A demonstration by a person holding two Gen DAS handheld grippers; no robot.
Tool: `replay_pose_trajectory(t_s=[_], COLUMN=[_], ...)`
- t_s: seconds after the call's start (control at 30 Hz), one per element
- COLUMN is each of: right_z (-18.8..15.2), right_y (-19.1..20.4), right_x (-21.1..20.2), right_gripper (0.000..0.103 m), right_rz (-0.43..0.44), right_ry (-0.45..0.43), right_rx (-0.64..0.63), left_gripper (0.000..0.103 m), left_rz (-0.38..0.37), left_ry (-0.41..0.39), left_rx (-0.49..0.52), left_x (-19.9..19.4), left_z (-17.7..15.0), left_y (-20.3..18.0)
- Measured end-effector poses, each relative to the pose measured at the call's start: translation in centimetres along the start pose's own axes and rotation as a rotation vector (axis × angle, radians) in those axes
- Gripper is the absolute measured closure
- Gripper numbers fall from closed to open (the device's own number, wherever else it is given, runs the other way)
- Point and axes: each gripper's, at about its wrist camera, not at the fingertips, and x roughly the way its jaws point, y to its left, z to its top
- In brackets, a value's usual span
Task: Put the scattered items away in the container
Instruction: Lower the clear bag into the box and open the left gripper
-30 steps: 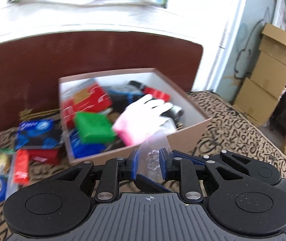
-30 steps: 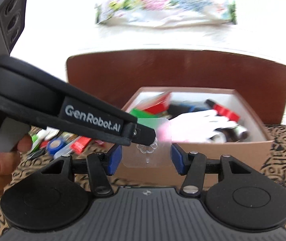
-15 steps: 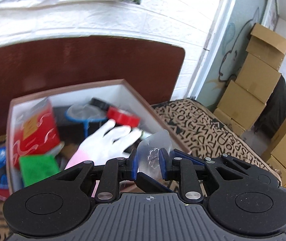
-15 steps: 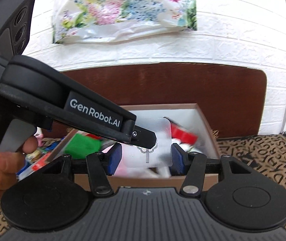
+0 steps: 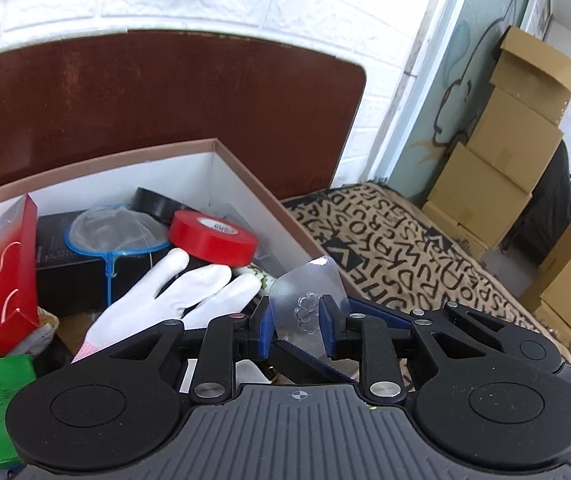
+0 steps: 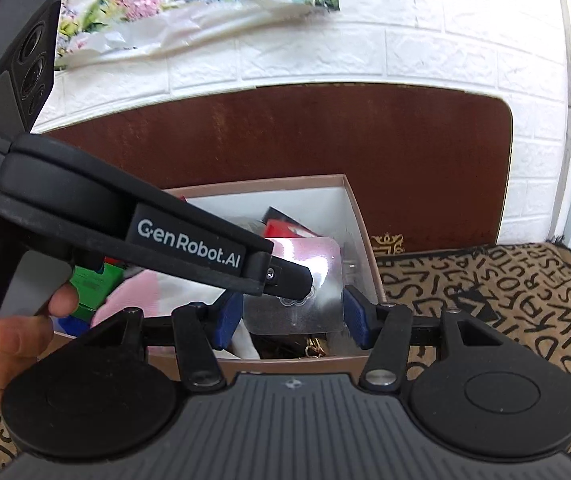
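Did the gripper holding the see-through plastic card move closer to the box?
Yes. The left gripper carrying the clear card moved forward over the box, whose near wall has dropped out of its view.

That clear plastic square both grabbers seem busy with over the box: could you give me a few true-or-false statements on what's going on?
1. The left gripper pinches the clear plastic square with a flower mark. True.
2. The right gripper is clamped shut on it. False: its blue pads stand apart from the square.
3. A red tape roll lies in the white-lined cardboard box. True.
4. The white glove lies outside on the letter-patterned cloth. False: it is inside the box.
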Motion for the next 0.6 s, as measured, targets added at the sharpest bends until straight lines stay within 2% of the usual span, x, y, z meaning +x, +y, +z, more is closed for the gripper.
replay_pose_trajectory(t_s=[0.07,0.23,0.3,0.37,0.4,0.43,0.5,0.6], right_z=[-0.1,-0.4,-0.4,-0.5,-0.5,-0.6,-0.7,-1.0], right_y=[-0.1,-0.1,0.0,0.2,0.4,0.6,0.9,1.1], right_x=[0.5,1.1,1.1,1.1,1.0,1.0,1.0,0.8], right_gripper=[0.042,0.041,0.037,0.025,0.02,0.019,0.018,0.011], right_rz=[-0.002,-0.016,-0.018,-0.02,-0.028,-0.04,-0.051,-0.048], right_ry=[0.005,0.01,0.004,-0.003,-0.007,-0.011,-0.008,-0.009], right_rx=[0.005,0.003,-0.004,-0.014,-0.022,-0.032,-0.05,-0.051], left_gripper=[0.06,0.06,0.059,0.05,0.038,0.025,0.011,0.005], left_rz=[0.007,0.03,0.033,0.032,0.034,0.04,0.054,0.075], left_ry=[0.004,0.011,0.01,0.004,-0.004,-0.014,-0.044,-0.082], left_rx=[-0.004,-0.011,-0.016,-0.019,-0.019,-0.016,-0.006,0.018], left_x=[0.5,1.3,1.3,1.2,1.1,0.8,0.1,-1.0], left_z=[0.1,0.1,-0.1,-0.2,-0.4,-0.5,-0.8,-1.2], left_y=[0.3,1.2,1.5,1.7,1.7,1.6,1.4,1.1])
